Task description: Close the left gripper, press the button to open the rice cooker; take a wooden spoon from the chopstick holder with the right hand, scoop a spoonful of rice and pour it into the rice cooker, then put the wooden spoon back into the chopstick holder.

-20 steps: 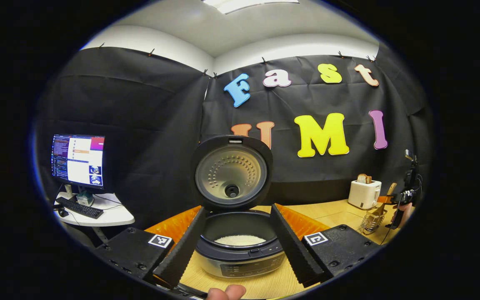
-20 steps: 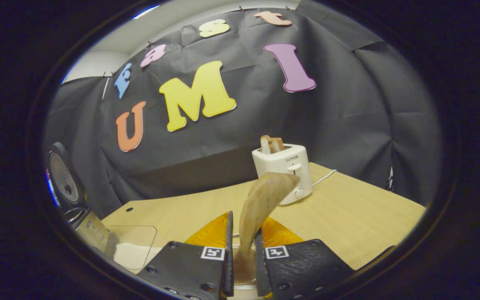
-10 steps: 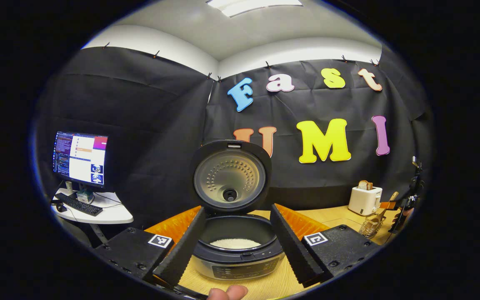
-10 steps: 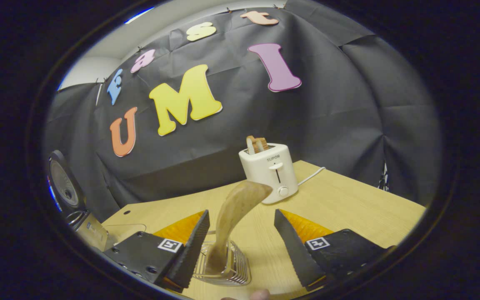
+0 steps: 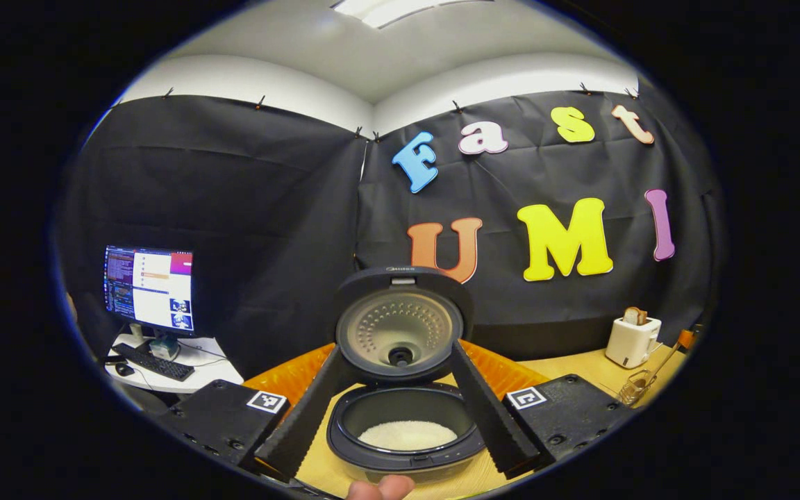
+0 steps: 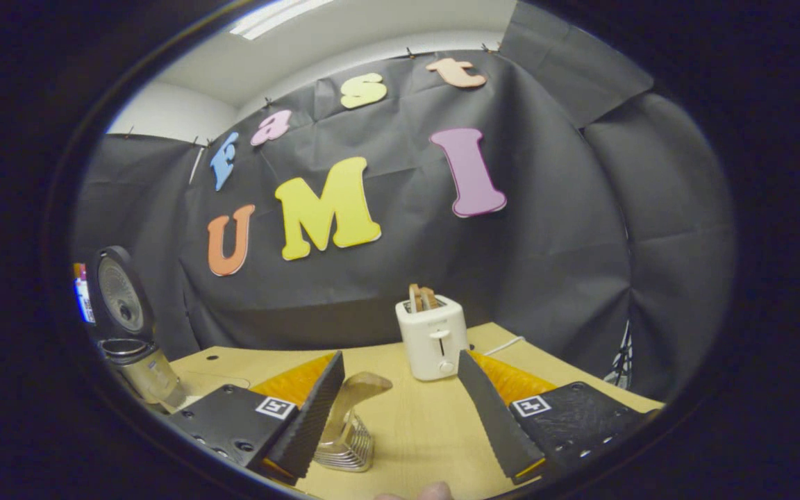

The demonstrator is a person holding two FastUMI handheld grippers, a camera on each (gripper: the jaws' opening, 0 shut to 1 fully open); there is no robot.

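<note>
Rice [image 5: 407, 435] is seen lying white in the pot of the rice cooker [image 5: 405, 423], whose lid [image 5: 400, 323] stands raised and upright behind it. The cooker is framed between the fingers of the left gripper [image 5: 400, 455], whose jaws are spread wide with nothing between them; a fingertip [image 5: 379, 488] is seen at the lower edge of the left gripper view. A monitor [image 5: 149, 288] and a keyboard [image 5: 151, 361] are set on a small white side table [image 5: 198, 361] far to the left, well apart from the cooker. On the wooden table [image 6: 414, 423] a white toaster [image 6: 433, 338] with bread in its slots is placed near the back wall. The wooden spoon [image 6: 351, 403] is stood tilted in the wire chopstick holder [image 6: 348, 448], just beside the left finger of the right gripper [image 6: 407, 451]. The jaws of that gripper are held wide apart and nothing is gripped. In the right gripper view the cooker is seen far to the left, near the table's edge. Bare tabletop is left between the holder and the toaster, and between the holder and the cooker. The table's far edge is met by the black cloth wall [image 6: 553, 236].
</note>
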